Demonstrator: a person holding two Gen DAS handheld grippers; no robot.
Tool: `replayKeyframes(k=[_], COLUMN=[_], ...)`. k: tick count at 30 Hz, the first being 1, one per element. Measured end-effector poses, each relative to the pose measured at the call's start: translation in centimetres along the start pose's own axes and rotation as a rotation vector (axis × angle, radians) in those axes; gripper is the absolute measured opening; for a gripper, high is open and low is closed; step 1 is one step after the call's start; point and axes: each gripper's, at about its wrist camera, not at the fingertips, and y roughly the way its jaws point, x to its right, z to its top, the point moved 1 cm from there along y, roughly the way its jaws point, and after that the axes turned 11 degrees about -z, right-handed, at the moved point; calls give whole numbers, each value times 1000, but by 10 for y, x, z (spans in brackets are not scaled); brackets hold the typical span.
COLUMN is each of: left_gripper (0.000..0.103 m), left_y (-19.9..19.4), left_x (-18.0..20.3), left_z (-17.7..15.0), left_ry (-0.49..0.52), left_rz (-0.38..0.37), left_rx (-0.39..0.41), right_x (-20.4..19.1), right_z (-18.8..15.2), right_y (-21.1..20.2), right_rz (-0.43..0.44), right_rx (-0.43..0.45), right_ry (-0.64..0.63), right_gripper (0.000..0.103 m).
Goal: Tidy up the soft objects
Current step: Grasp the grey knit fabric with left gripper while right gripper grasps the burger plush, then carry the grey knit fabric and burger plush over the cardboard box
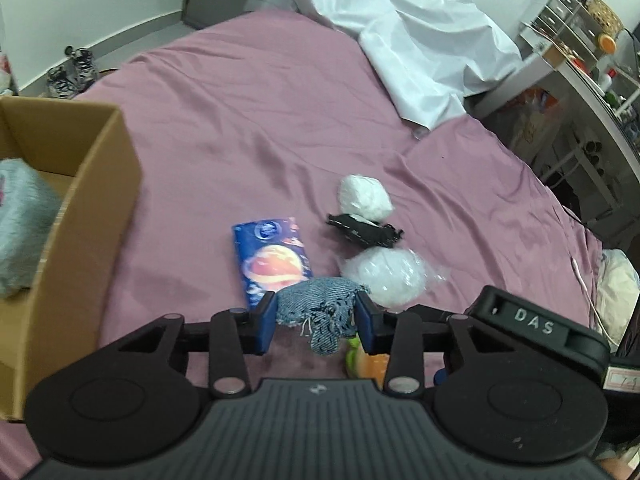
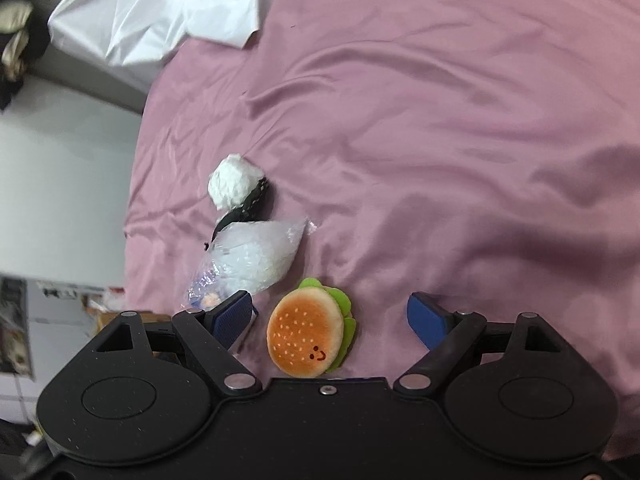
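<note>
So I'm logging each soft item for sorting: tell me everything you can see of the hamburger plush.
The hamburger plush is a small round toy with a fuzzy orange-brown bun dotted with pale sesame marks, a tiny stitched smiling face near its lower edge, and a green felt lettuce frill along its right side. It lies flat, bun up, on the pink bedsheet, between the open fingers of the right gripper, which do not touch it.

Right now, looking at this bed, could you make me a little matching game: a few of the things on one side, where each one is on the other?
Things:
1. denim scrap
2. burger plush
3. grey fluffy bundle
4. planet-print packet

Places:
A. inside the cardboard box
B. flat on the pink sheet
C. pinched in the left tongs
D. between the open right tongs

Pairs: 1-C, 2-D, 3-A, 4-B
</note>
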Motion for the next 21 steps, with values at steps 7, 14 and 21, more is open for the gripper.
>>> replayKeyframes(k=[7,14,21], left_gripper=[40,40,40], left_y=[-16,-34,-58], left_x=[-9,-8,-6], left_z=[0,3,5], left_ry=[-14,-5,-3], left_rz=[35,58,50], left_rx=[16,27,57], right_x=[-24,-24,-15], right_z=[-9,-17,-22], right_y=[6,0,-28], right_rz=[-69,-62,0], right_rx=[31,29,59], right_ry=[-133,-169,-128], right_gripper=[75,32,30])
